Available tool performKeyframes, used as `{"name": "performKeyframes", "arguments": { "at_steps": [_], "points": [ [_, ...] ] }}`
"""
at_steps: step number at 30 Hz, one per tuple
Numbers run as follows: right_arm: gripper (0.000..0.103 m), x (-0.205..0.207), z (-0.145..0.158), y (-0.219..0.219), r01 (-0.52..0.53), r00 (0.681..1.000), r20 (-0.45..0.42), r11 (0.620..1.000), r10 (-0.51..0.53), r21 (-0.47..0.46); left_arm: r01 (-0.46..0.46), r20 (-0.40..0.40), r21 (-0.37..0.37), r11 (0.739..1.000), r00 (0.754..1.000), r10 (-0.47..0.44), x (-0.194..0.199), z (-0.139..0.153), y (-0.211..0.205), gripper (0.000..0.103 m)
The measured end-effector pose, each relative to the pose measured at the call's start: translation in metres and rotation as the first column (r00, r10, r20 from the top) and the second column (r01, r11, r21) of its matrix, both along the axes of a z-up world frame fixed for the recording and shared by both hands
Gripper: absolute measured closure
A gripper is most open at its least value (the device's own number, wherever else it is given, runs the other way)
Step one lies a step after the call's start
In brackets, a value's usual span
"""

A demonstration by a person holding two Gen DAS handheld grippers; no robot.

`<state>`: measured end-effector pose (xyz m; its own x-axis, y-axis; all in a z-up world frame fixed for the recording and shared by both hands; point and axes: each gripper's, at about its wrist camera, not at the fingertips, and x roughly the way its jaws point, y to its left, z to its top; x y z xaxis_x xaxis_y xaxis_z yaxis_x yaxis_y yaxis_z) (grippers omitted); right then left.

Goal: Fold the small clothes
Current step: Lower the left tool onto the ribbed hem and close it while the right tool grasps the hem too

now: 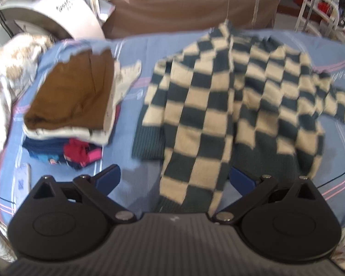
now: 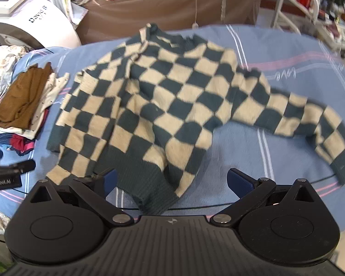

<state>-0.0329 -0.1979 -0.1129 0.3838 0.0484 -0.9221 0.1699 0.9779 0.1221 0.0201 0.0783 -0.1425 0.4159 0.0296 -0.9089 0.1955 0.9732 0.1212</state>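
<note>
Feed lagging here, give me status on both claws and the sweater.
Left claw open, right claw open. Checkered sweater on the blue sheet, one sleeve out right. Folded pile left, clear of it.

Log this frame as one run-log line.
task: fold small clothes | left gripper: jaws open | right gripper: jaws open | checkered sweater: crumpled on blue sheet, one sleeve out | folded pile: beside sweater

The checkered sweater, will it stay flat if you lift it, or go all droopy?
Probably droopy: the checkered sweater already lies rumpled, one sleeve trailing sideways. Its thick, fuzzy-looking knit suggests some weight and little slipperiness, so it should sag, not slide, on the blue sheet.
</note>
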Motion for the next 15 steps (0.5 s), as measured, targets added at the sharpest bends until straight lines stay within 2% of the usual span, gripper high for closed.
{"name": "performKeyframes", "arguments": {
  "at_steps": [2,5,9,11,13,15],
  "points": [
    [0.000,-0.006,-0.029,-0.005,0.020,1.000,-0.023,0.998,-0.018,0.064,0.016,-0.009,0.032,0.999,1.000,-0.016,-0.004,-0.030,0.011,0.005],
    [0.000,-0.016,-0.068,-0.011,0.083,0.996,-0.055,0.983,-0.074,0.164,0.079,0.007,0.062,0.995,0.997,-0.079,-0.010,-0.066,0.024,0.006],
    [0.000,-0.021,-0.097,-0.011,0.166,0.985,-0.081,0.953,-0.150,0.253,0.133,0.016,0.032,0.991,0.991,-0.134,-0.002,-0.089,0.033,0.006],
    [0.000,-0.022,-0.105,-0.012,0.212,0.977,-0.091,0.940,-0.194,0.269,0.142,-0.017,0.020,0.990,0.990,-0.142,0.004,-0.102,0.034,0.007],
    [0.000,-0.022,-0.107,-0.010,0.221,0.975,-0.085,0.942,-0.206,0.251,0.135,-0.061,0.008,0.991,0.989,-0.134,0.006,-0.112,0.036,0.024],
    [0.000,-0.024,-0.107,-0.008,0.214,0.976,-0.074,0.949,-0.203,0.233,0.124,-0.093,-0.059,0.991,0.987,-0.129,0.005,-0.119,0.040,0.026]
  ]
}}
